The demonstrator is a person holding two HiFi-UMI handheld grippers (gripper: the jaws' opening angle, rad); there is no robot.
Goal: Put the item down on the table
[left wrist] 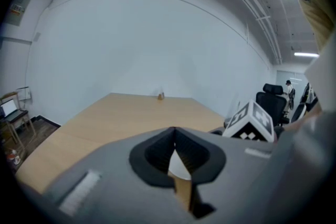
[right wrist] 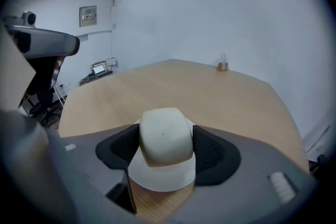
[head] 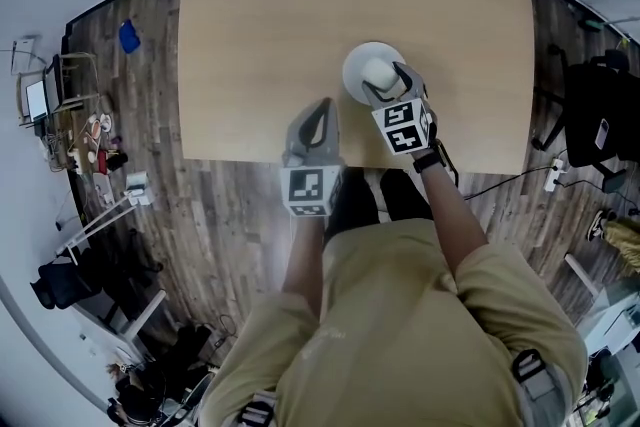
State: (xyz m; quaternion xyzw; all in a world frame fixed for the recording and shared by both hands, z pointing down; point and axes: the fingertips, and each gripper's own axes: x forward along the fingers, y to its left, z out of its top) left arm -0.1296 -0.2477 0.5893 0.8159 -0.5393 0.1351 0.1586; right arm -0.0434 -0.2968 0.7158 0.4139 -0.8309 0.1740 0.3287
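A white rounded bun-like item (right wrist: 164, 135) sits between the dark pads of my right gripper (right wrist: 165, 145), which is shut on it. Directly below it lies a round white plate (right wrist: 163, 178) on the wooden table (head: 300, 15). I cannot tell whether the item touches the plate. In the head view the right gripper (head: 385, 80) holds the item (head: 380, 73) over the plate (head: 358, 65) near the table's front edge. My left gripper (head: 318, 115) hovers to the left of the plate, shut and empty; its jaws (left wrist: 174, 136) meet at the tips.
A small object (right wrist: 223, 66) stands at the table's far end. A black office chair (head: 600, 115) and cables are on the floor to the right. Desks, a laptop and clutter fill the floor on the left (head: 90, 135).
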